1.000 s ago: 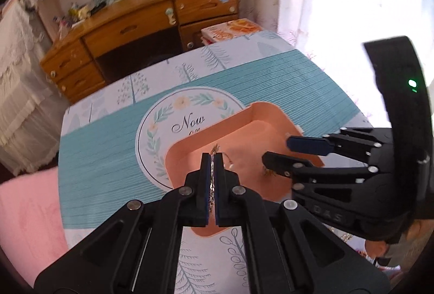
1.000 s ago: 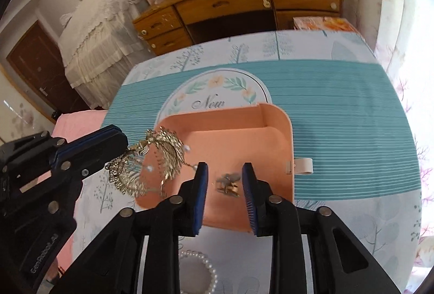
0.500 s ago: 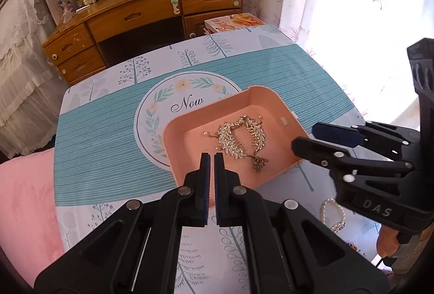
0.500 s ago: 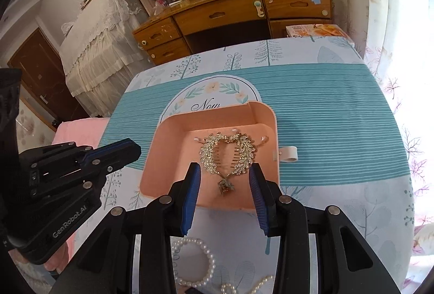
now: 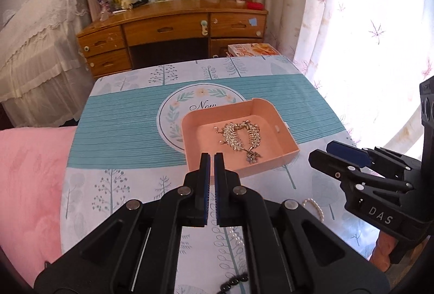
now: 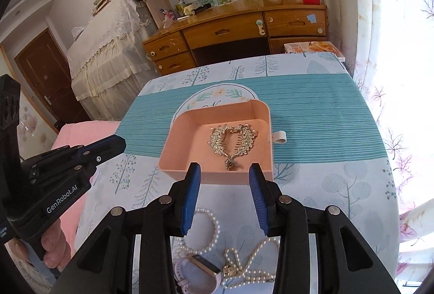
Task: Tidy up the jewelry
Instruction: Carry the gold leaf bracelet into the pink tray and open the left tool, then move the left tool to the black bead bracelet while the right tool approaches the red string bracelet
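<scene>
The gold leaf hair comb [image 6: 232,140] has just been put down in the pink box [image 6: 179,147]; a second ago it was held up by the left gripper [image 5: 211,158], and now it is seen lying flat on the box floor with a small charm at its near end. Both grippers have been pulled back and up from the box. The left gripper is shut with nothing between its fingers. The right gripper [image 6: 225,171] is held partly open, and nothing is gripped by it. So one piece looks done, and more are still left out on the tablecloth [image 6: 325,117]. The comb is now past the fingertips of both grippers, not touched by either. A pearl bracelet [image 6: 210,226], a pearl necklace [image 6: 252,256] and a pink watch [image 6: 198,271] are seen lying under the right gripper, close to it, so one of these could be picked next.
</scene>
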Demonstrator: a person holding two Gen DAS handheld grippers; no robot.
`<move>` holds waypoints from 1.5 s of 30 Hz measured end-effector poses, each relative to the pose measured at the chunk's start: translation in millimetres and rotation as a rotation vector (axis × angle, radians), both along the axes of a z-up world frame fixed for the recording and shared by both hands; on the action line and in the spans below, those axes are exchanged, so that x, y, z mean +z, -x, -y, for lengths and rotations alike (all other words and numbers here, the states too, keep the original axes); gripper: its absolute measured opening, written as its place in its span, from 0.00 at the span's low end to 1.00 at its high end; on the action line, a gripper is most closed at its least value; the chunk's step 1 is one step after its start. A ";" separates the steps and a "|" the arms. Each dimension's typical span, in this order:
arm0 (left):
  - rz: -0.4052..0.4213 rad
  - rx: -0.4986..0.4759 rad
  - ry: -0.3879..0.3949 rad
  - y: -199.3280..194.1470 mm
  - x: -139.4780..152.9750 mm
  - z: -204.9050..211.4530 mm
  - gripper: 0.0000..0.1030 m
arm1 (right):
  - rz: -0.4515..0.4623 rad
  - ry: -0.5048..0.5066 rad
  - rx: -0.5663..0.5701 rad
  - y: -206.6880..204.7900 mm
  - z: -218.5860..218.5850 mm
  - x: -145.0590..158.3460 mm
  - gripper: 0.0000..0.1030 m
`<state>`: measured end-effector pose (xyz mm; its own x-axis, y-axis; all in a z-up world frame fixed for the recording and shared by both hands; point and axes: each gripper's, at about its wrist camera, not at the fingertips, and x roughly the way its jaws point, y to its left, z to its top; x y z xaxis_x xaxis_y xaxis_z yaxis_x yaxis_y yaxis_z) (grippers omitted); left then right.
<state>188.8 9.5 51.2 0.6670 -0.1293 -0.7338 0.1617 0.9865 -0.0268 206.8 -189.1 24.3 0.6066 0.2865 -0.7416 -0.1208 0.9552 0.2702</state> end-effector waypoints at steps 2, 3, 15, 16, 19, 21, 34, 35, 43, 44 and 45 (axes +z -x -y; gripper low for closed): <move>0.013 0.028 0.012 12.1 3.2 -1.3 0.01 | 0.014 0.002 0.000 10.3 0.2 6.0 0.36; 0.016 0.035 0.021 17.6 3.7 -2.7 0.01 | 0.024 0.004 0.000 16.7 0.3 9.4 0.36; 0.038 0.055 0.044 79.3 12.2 -3.4 0.01 | 0.098 -0.003 -0.009 93.4 2.9 37.1 0.44; 0.042 0.054 0.045 84.8 12.7 -3.7 0.01 | 0.105 -0.006 -0.007 101.3 3.0 39.6 0.44; 0.059 0.057 0.036 101.7 14.7 -5.3 0.17 | 0.127 -0.011 -0.003 120.2 3.5 45.1 0.45; 0.071 0.062 0.033 113.2 14.9 -7.5 0.48 | 0.140 -0.009 0.000 130.2 2.4 47.4 0.47; 0.075 0.127 -0.014 175.4 -13.2 -34.6 0.70 | 0.113 0.018 0.041 189.6 -8.4 16.8 0.51; 0.059 0.131 -0.022 177.6 -19.8 -35.3 0.70 | 0.105 0.022 0.044 189.0 -10.1 13.0 0.51; -0.098 0.112 -0.046 174.0 -75.4 -33.6 0.70 | 0.014 0.074 0.020 191.8 -6.7 -22.0 0.51; -0.114 0.109 -0.051 172.3 -81.8 -32.9 0.69 | -0.002 0.083 0.008 191.1 -3.1 -27.3 0.51; -0.134 0.106 -0.053 170.3 -88.2 -32.0 0.69 | -0.025 0.092 -0.006 190.0 0.9 -33.9 0.51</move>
